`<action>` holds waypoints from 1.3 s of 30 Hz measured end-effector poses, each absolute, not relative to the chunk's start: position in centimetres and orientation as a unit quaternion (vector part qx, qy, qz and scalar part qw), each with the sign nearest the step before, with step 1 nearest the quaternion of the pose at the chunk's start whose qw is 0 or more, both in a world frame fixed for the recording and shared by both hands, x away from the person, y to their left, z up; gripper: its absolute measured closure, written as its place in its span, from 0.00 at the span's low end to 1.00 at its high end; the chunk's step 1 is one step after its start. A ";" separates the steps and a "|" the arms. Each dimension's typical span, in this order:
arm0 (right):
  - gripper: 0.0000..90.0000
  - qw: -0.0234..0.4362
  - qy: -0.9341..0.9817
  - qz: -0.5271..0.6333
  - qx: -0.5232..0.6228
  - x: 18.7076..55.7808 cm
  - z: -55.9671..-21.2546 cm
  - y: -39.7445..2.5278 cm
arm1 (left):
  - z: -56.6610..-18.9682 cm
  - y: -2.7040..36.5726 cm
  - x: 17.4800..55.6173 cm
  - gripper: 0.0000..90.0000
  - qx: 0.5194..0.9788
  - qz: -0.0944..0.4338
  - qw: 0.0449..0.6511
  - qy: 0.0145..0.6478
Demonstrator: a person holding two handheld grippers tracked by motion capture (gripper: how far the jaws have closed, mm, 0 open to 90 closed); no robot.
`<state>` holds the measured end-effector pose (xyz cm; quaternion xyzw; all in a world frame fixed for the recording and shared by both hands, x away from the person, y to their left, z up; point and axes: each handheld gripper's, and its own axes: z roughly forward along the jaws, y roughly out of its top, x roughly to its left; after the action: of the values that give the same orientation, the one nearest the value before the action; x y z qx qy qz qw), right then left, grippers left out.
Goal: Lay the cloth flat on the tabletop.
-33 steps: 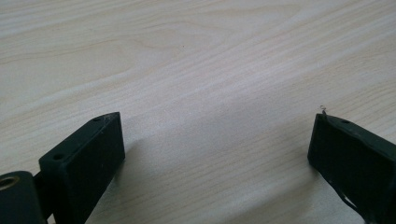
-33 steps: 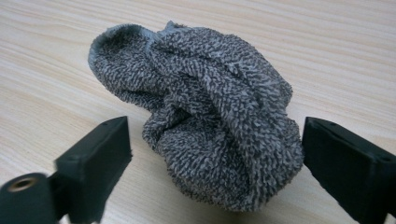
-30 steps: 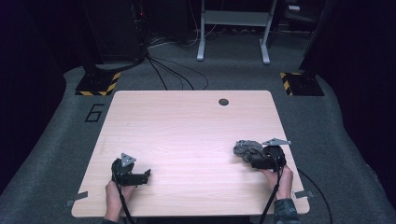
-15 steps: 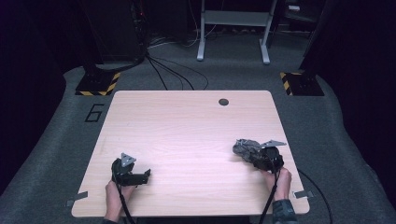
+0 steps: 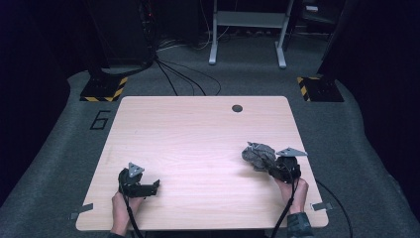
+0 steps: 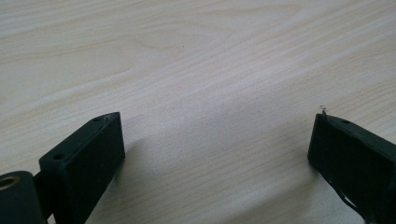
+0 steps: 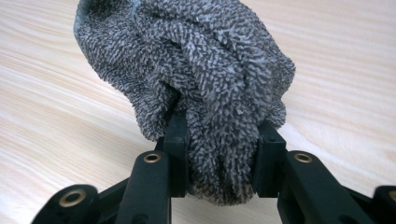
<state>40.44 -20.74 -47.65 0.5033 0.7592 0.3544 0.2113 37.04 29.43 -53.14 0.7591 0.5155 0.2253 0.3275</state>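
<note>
A crumpled grey terry cloth (image 7: 196,88) is seen bunched on the right side of the pale wood-grain surface (image 5: 198,144), a thick fold of it clamped between the 2 black jaws of the right gripper (image 7: 219,154). Its looped, nubby pile is shown close in the right gripper view; from the high view it is reduced to a small lump (image 5: 258,154). The left gripper (image 6: 215,140) is held wide open over bare wood, nothing grasped.

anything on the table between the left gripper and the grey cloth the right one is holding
Nothing visible. The grey cloth is clamped in the right gripper near the table's right edge, and only bare wood lies between it and the open left gripper.
</note>
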 end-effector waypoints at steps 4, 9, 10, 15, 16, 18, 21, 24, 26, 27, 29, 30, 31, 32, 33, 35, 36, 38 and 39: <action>0.72 0.207 0.762 0.371 0.490 40.3 -46.8 -19.9 | -53.1 29.4 37.0 0.04 0.759 0.225 0.327 0.515; 0.72 0.195 0.763 0.394 0.473 40.2 -46.0 -18.7 | -53.1 29.4 37.0 0.04 0.759 0.225 0.327 0.515; 0.72 0.193 0.763 0.399 0.470 40.1 -45.8 -18.4 | -53.1 29.4 37.0 0.04 0.759 0.225 0.327 0.516; 0.72 0.179 0.769 0.415 0.453 40.2 -45.3 -17.0 | -53.1 29.4 37.0 0.04 0.759 0.225 0.328 0.516; 0.72 0.176 0.771 0.415 0.449 40.2 -45.2 -16.6 | -53.1 29.4 37.0 0.04 0.759 0.225 0.328 0.515; 0.72 0.173 0.772 0.418 0.447 40.2 -45.2 -16.3 | -53.1 29.4 37.0 0.04 0.759 0.225 0.328 0.516; 0.72 0.162 0.778 0.427 0.432 40.1 -45.1 -15.0 | -53.1 29.4 37.0 0.04 0.759 0.225 0.328 0.516; 0.72 0.154 0.780 0.435 0.423 40.1 -45.0 -14.0 | -53.1 29.4 37.0 0.04 0.759 0.225 0.328 0.516; 0.72 0.150 0.783 0.436 0.417 40.1 -45.0 -13.4 | -53.1 29.4 37.0 0.04 0.759 0.225 0.328 0.516; 0.72 0.146 0.785 0.438 0.412 40.1 -45.0 -13.1 | -53.1 29.4 37.0 0.04 0.759 0.225 0.328 0.516; 0.72 0.143 0.790 0.437 0.404 40.1 -45.1 -12.5 | -53.1 29.4 37.0 0.04 0.759 0.225 0.328 0.516; 0.72 0.139 0.792 0.439 0.402 40.1 -45.1 -12.1 | -53.1 29.4 37.0 0.04 0.759 0.225 0.328 0.516; 0.72 0.136 0.795 0.438 0.396 40.1 -45.2 -11.8 | -53.1 29.4 37.0 0.04 0.759 0.225 0.328 0.516; 0.72 0.136 0.795 0.438 0.396 40.1 -45.2 -11.8 | -53.1 29.4 37.0 0.04 0.759 0.225 0.328 0.516; 0.72 0.128 0.797 0.439 0.395 40.0 -45.3 -11.2 | -53.1 29.4 37.0 0.04 0.759 0.225 0.328 0.516; 0.72 0.122 0.801 0.439 0.389 40.1 -45.5 -10.7 | -53.1 29.4 37.0 0.04 0.759 0.225 0.328 0.516; 0.72 0.122 0.801 0.439 0.389 40.1 -45.5 -10.7 | -53.1 29.4 37.0 0.04 0.759 0.225 0.328 0.516; 0.72 0.109 0.804 0.442 0.383 40.0 -45.8 -10.0 | -53.1 29.4 37.0 0.04 0.759 0.225 0.328 0.516; 0.71 0.108 0.806 0.442 0.380 40.1 -45.9 -9.9 | -53.1 29.4 37.0 0.04 0.759 0.225 0.328 0.516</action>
<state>40.07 -9.90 -45.85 0.3801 0.8055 0.4417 0.1076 37.04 29.43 -53.14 0.7589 0.5157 0.2254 0.3276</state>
